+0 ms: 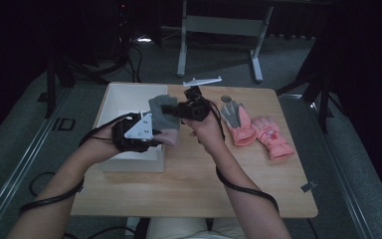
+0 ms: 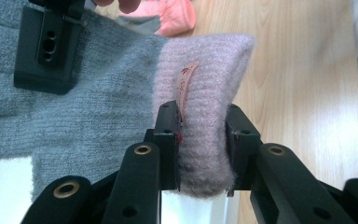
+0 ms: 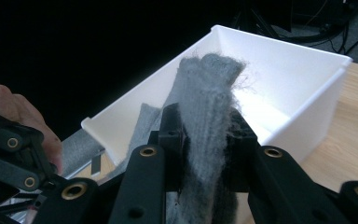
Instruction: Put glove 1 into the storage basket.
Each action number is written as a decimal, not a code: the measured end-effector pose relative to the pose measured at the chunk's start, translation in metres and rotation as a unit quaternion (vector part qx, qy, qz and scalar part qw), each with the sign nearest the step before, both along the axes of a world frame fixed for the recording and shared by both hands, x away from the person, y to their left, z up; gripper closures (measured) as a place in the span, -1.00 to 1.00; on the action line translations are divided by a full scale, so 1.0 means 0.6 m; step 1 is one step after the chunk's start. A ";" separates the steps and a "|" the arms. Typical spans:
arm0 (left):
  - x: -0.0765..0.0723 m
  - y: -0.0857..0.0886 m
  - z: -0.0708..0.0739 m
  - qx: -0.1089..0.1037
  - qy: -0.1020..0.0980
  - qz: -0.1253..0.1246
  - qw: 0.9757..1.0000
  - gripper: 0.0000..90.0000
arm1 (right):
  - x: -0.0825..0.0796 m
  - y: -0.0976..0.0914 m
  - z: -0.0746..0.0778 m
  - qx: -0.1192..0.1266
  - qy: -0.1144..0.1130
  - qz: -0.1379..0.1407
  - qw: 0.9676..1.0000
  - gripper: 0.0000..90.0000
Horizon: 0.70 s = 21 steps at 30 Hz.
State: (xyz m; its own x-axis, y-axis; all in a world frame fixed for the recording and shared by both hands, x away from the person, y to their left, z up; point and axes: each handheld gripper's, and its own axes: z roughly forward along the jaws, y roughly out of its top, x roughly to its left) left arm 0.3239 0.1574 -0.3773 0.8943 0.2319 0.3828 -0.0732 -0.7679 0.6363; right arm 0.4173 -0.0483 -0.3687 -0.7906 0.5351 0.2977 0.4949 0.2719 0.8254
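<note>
Wooden table (image 1: pixel 189 189) w/ a white bin (image 1: pixel 115 99) on its left part. Above the bin's right wall hangs a grey knit glove w/ pink cuff (image 1: pixel 165 122), held between both grippers, clear of the table top.

Key relation: glove's long axis runs roughly 12-to-6 in the high view, grey finger end at 12, pink cuff at 6. Bin opening sits at approx 9 o'clock from the glove, just beside it. So, as I judge it, the coming move is a short carry toward 9 and down, then let go.

Left gripper (image 1: pixel 155 142): jaws nearly closed, pinching the pink cuff (image 2: pixel 205 116) – pads press both sides in the left gripper view; a small tag (image 2: pixel 186 84) sticks up there. It's the nearer one to the bin.

Right gripper (image 1: pixel 166 108): jaws also close-set, clamped on the grey finger end (image 3: pixel 205 107), bin behind at approx 1 o'clock in the right gripper view.

Pair of pink ski gloves (image 1: pixel 257 130) lies at 3 o'clock, well apart, flat on the table.
</note>
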 end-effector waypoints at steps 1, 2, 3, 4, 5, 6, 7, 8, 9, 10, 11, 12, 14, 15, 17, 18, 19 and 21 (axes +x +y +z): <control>0.002 0.008 -0.001 0.000 0.003 0.003 1.000 0.57 | 0.002 0.010 0.000 -0.001 -0.001 0.002 1.000 0.63; 0.004 0.016 -0.003 0.000 0.006 0.008 1.000 0.57 | 0.004 0.020 -0.001 -0.001 0.001 0.003 1.000 0.63; 0.006 0.023 -0.005 0.001 0.009 0.011 1.000 0.57 | 0.005 0.030 -0.001 -0.003 0.001 0.004 1.000 0.63; 0.010 0.032 -0.006 0.002 0.012 0.012 1.000 0.57 | 0.008 0.040 -0.003 -0.005 0.002 0.005 1.000 0.63; 0.013 0.040 -0.008 0.003 0.016 0.015 1.000 0.57 | 0.010 0.050 -0.005 -0.006 0.004 0.006 1.000 0.63; 0.015 0.048 -0.010 0.005 0.017 0.017 1.000 0.57 | 0.013 0.059 -0.007 -0.006 0.007 0.008 1.000 0.63; 0.017 0.055 -0.012 0.006 0.020 0.020 1.000 0.57 | 0.016 0.068 -0.009 -0.006 0.010 0.007 1.000 0.63; 0.020 0.062 -0.015 0.009 0.023 0.021 0.999 0.56 | 0.019 0.076 -0.013 -0.005 0.014 0.006 1.000 0.63; 0.021 0.070 -0.018 0.012 0.025 0.022 0.999 0.56 | 0.022 0.086 -0.017 -0.005 0.019 0.007 1.000 0.63; 0.023 0.077 -0.021 0.018 0.027 0.022 0.999 0.56 | 0.024 0.095 -0.021 -0.006 0.022 0.006 1.000 0.63; 0.024 0.085 -0.024 0.020 0.029 0.022 0.999 0.56 | 0.026 0.105 -0.026 -0.009 0.023 0.006 1.000 0.63; 0.025 0.093 -0.028 0.024 0.031 0.021 0.999 0.56 | 0.027 0.114 -0.031 -0.012 0.026 0.007 1.000 0.63; 0.026 0.107 -0.037 0.027 0.032 0.020 0.999 0.56 | 0.030 0.129 -0.040 -0.016 0.028 0.010 0.999 0.63; 0.028 0.113 -0.042 0.026 0.032 0.019 0.999 0.56 | 0.032 0.134 -0.045 -0.017 0.031 0.010 0.999 0.63; 0.032 0.119 -0.052 0.031 0.035 0.018 0.999 0.56 | 0.036 0.142 -0.055 -0.020 0.036 0.011 0.999 0.63; 0.035 0.121 -0.056 0.034 0.039 0.017 0.998 0.56 | 0.039 0.145 -0.061 -0.023 0.039 0.011 0.999 0.63; 0.038 0.123 -0.060 0.037 0.045 0.017 0.998 0.56 | 0.041 0.149 -0.066 -0.028 0.042 0.010 0.999 0.63; 0.047 0.126 -0.069 0.036 0.060 0.017 0.997 0.56 | 0.046 0.154 -0.077 -0.038 0.046 0.010 0.998 0.63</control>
